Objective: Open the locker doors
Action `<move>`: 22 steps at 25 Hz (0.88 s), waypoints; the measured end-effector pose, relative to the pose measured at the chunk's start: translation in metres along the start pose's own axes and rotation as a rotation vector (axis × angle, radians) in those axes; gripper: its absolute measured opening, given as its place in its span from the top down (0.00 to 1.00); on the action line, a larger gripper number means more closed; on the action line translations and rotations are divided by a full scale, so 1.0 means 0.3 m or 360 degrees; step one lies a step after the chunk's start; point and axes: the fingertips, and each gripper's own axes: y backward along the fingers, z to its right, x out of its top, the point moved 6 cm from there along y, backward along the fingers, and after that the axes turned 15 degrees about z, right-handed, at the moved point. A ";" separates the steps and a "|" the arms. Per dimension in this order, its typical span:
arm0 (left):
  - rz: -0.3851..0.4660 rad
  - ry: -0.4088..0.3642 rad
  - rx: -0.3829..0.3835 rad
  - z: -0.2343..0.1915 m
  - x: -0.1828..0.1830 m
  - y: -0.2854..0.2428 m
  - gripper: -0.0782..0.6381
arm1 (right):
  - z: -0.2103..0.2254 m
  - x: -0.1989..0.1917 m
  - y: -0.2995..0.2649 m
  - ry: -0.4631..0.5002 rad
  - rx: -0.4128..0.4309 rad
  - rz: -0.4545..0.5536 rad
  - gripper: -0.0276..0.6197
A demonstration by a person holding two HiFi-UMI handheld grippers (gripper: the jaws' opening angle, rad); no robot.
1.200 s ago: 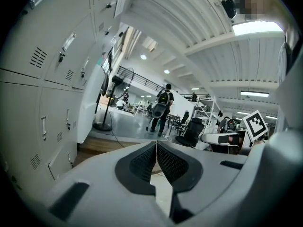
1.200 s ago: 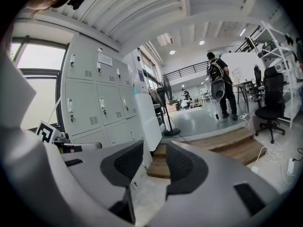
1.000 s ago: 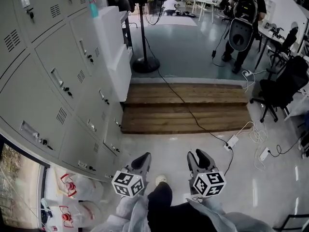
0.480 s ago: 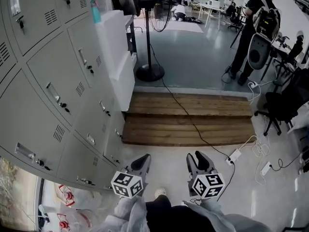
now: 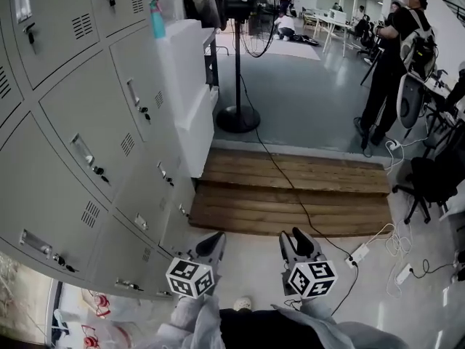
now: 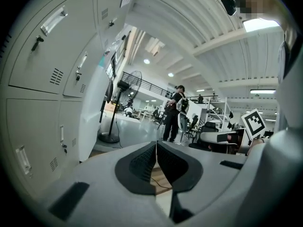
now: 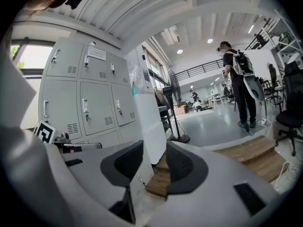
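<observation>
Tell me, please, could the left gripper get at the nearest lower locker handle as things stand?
Probably yes: nothing stands between the left gripper and that handle, though its fingers are shut and point past it.

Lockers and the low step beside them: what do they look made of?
The lockers look like sheet metal painted pale grey, with a satin finish: punched vent slots and shiny pull handles suggest it. The step looks like bare wood: brown planks with visible seams.
</observation>
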 end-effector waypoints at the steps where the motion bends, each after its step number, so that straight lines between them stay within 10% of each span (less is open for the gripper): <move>1: 0.0005 -0.0002 0.0013 -0.016 -0.003 -0.005 0.87 | -0.001 -0.006 -0.022 -0.0002 0.0013 0.0001 0.75; 22: 0.0141 -0.0029 0.0696 -0.149 0.012 0.129 0.87 | -0.092 -0.079 -0.387 -0.0009 0.0672 -0.0221 0.75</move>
